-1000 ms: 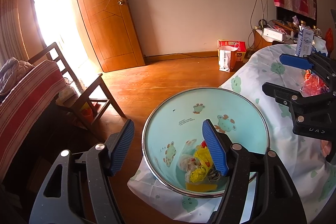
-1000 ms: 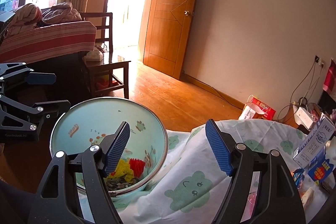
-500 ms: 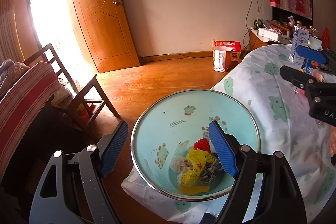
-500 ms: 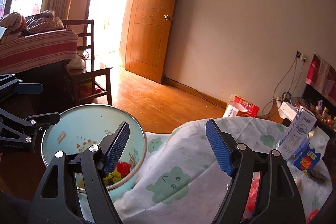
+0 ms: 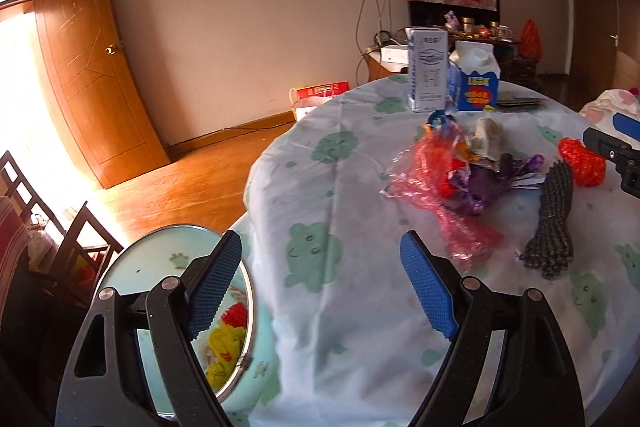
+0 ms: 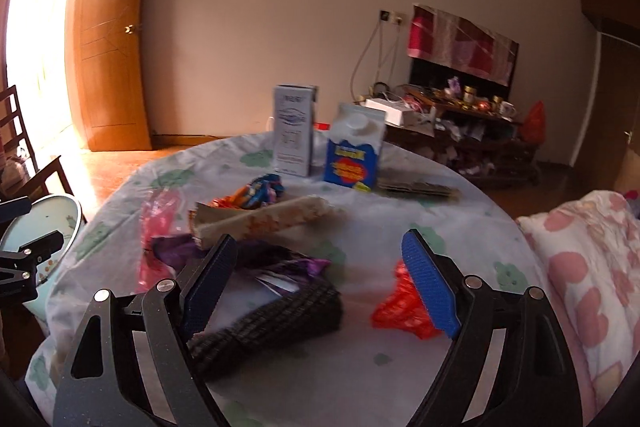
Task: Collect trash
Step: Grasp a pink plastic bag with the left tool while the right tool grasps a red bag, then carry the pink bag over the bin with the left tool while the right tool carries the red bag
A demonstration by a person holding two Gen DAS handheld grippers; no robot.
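Crinkled plastic trash on a bear-print tablecloth [image 5: 332,195]

Red wrapper [image 6: 400,307], dark woven bundle [image 6: 272,323] and purple wrapper [image 6: 280,263] lie mid-frame in the right view, between and just beyond the right gripper [image 6: 320,287], whose jaws have just been opening and stand wide with nothing gripped. Left gripper [image 5: 320,287], likewise just widened and empty, has the trash at upper right, bin [image 5: 120,267] at lower left.
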